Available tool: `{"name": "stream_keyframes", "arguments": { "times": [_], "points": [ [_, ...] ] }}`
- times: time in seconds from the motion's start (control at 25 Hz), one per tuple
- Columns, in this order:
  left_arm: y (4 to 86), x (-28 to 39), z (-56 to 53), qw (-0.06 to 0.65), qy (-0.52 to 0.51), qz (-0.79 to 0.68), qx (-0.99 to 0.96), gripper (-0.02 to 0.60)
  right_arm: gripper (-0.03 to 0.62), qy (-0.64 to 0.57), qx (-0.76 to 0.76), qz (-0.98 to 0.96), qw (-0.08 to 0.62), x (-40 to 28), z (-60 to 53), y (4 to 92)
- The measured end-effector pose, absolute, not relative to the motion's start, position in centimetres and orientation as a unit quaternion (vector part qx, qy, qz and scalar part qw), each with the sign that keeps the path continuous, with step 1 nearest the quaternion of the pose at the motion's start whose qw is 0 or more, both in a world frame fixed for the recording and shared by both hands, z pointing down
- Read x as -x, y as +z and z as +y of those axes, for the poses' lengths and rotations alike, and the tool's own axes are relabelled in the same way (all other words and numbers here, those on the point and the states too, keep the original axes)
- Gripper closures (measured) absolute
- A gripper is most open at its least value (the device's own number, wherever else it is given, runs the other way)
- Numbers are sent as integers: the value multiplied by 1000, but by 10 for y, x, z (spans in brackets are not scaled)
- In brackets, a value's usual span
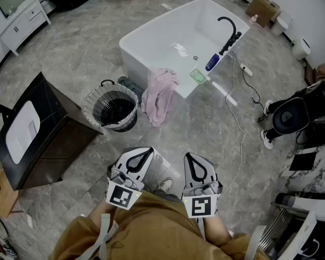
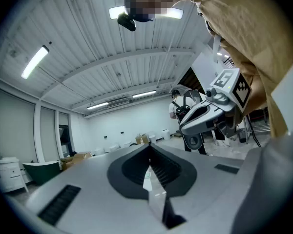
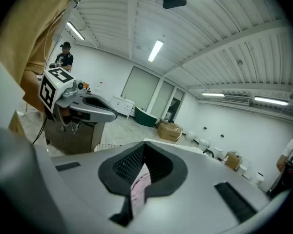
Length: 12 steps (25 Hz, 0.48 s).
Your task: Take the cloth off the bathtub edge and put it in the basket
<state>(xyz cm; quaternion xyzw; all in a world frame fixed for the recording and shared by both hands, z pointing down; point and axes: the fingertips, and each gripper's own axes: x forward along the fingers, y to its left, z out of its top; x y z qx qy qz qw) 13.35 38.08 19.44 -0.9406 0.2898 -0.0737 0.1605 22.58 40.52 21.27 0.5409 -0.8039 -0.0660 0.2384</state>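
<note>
A pink cloth [image 1: 160,96] hangs over the near edge of the white bathtub [image 1: 151,23] and reaches down toward the floor. A round wicker basket [image 1: 92,99] with a dark lining stands on the floor just left of the cloth. Both grippers are held low, close to my body and well short of the tub. My left gripper [image 1: 146,149] has its jaws together with nothing between them. My right gripper [image 1: 188,156] is shut and empty too. In the right gripper view the cloth [image 3: 141,184] shows as a pink sliver through the slit below the shut tips [image 3: 144,144].
A black cabinet [image 1: 38,129] stands left of the basket. On the tub's right rim are a black faucet [image 1: 227,28], a blue bottle [image 1: 212,62] and a green soap dish [image 1: 199,76]. A white cable [image 1: 241,118] runs over the floor. A person [image 1: 292,115] stands at the right.
</note>
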Motion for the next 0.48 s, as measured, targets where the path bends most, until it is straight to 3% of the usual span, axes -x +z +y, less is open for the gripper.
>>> {"name": "stream_keyframes", "arguments": {
  "times": [0.48],
  "points": [
    [198, -175, 399, 174, -98, 339, 919, 575, 589, -89, -501, -833, 219, -269, 405, 215]
  ]
}}
